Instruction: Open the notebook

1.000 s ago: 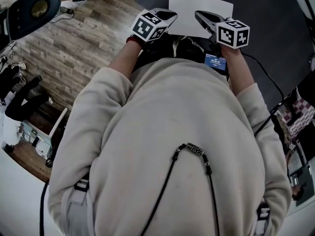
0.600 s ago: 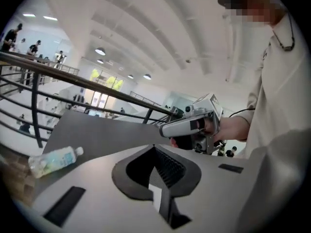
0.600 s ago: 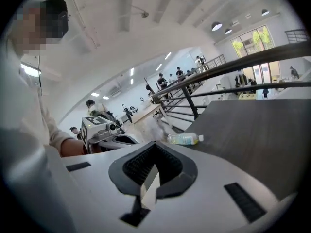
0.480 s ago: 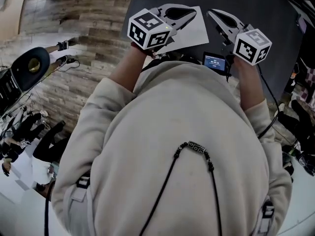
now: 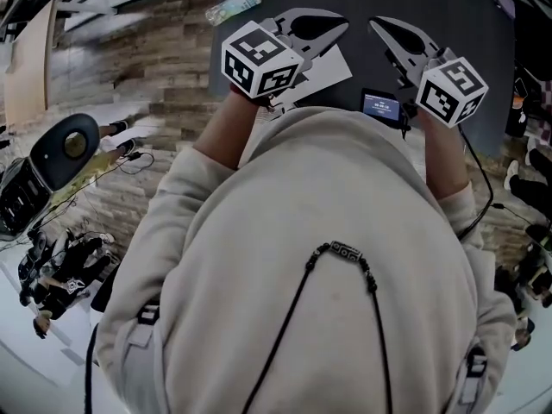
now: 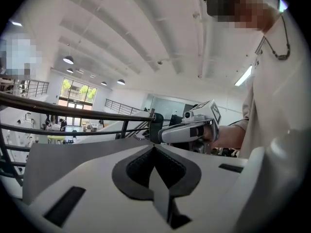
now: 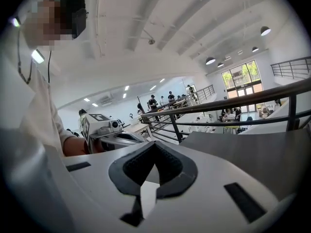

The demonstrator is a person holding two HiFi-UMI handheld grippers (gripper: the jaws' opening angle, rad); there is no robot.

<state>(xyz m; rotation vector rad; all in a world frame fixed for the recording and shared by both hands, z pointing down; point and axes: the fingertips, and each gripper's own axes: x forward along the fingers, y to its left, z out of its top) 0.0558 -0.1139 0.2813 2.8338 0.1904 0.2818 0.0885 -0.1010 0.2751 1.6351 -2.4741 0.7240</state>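
In the head view the white notebook (image 5: pixel 331 69) lies flat on the dark table (image 5: pixel 457 7), mostly hidden behind my left gripper (image 5: pixel 343 26). That gripper is held up in the air over it, jaws together with nothing between them. My right gripper (image 5: pixel 374 22) is raised beside it at the same height, also shut and empty. The left gripper view shows its own jaws (image 6: pixel 154 145) meeting at the tip, with the right gripper (image 6: pixel 156 129) just ahead. In the right gripper view the closed jaws (image 7: pixel 154 143) point into the room, away from the notebook.
A plastic bottle (image 5: pixel 238 3) lies by the table's far left corner. A small screen (image 5: pixel 382 106) hangs at the person's chest. A round black object (image 5: pixel 65 148) stands on the wooden floor at left. Metal railings (image 7: pixel 233 106) run across both gripper views.
Both grippers have risen off the table and now point nearly level. The left gripper now covers most of the notebook, and the head view takes in more of the table and floor.
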